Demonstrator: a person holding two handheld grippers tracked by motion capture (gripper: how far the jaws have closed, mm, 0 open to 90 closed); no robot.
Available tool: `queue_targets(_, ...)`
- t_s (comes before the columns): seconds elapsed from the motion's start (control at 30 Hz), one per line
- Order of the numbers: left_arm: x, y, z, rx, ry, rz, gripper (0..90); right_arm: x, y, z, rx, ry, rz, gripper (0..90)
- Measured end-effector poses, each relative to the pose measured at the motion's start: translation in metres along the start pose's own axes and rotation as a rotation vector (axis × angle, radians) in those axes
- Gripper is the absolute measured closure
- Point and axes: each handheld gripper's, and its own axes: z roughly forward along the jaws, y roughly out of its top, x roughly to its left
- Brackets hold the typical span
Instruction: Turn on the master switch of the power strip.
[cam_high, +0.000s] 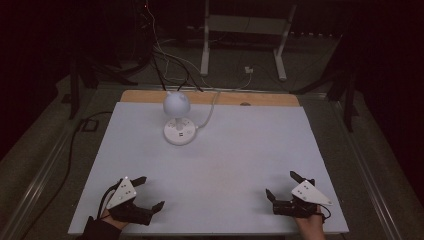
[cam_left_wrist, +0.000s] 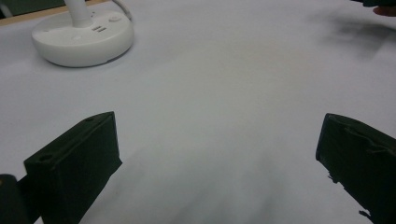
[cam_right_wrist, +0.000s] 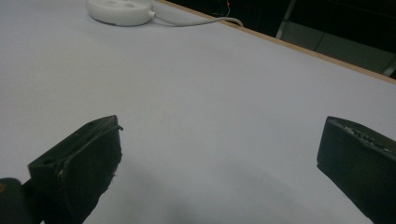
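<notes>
Resting low at the near left corner of the bench (cam_high: 240, 150), the left gripper (cam_high: 149, 192) has its fingers (cam_high: 139, 180) spread wide with nothing between them; a grey three-cornered plate sits on top and a sleeved hand (cam_high: 107, 220) holds it from the bottom edge. In the left gripper view the gripper (cam_left_wrist: 217, 158) shows two black fingers (cam_left_wrist: 79, 163) far apart over bare white surface.

Further right and toward the far edge, a small white desk lamp (cam_high: 177, 117) stands upright on the bench: round head on a short neck, round flat base. Its white cord (cam_high: 212, 107) runs off the back edge toward the floor. Left gripper view shows the lamp base (cam_left_wrist: 84, 39) at upper left, well apart from the fingers. Right gripper view shows the same base (cam_right_wrist: 120, 10) at the top, cord (cam_right_wrist: 196, 21) trailing right along the wooden bench edge.

At the near right corner, the right gripper (cam_high: 282, 186) also sits with fingers (cam_high: 298, 176) wide open, gripping nothing, grey plate on top, hand (cam_high: 310, 227) behind it. In the right gripper view the gripper (cam_right_wrist: 219, 154) has its fingers (cam_right_wrist: 81, 163) wide apart above bare bench. The two grippers are well apart from each other and from the lamp.

Beyond the bench: dark floor, cables, white stand legs (cam_high: 205, 50).
</notes>
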Motion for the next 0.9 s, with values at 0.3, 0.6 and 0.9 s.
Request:
queue_targets(0.3,-0.0017,0.0007,-0.0003,-0.004,-0.01,-0.002,0.2,0.0039,0.0014,-0.0007,-0.002,-0.007,-0.024,0.0)
queue_targets(0.6,-0.0012,0.001,-0.0011,-0.007,-0.007,-0.003,0.2,0.0048,0.0048,-0.0009,0.031,0.053,-0.003,3.0)
queue_targets(0.9,-0.0013,0.0012,0.0003,0.002,-0.01,-0.01,0.2,0.0072,0.0026,0.0004,0.047,0.079,-0.002,0.6)
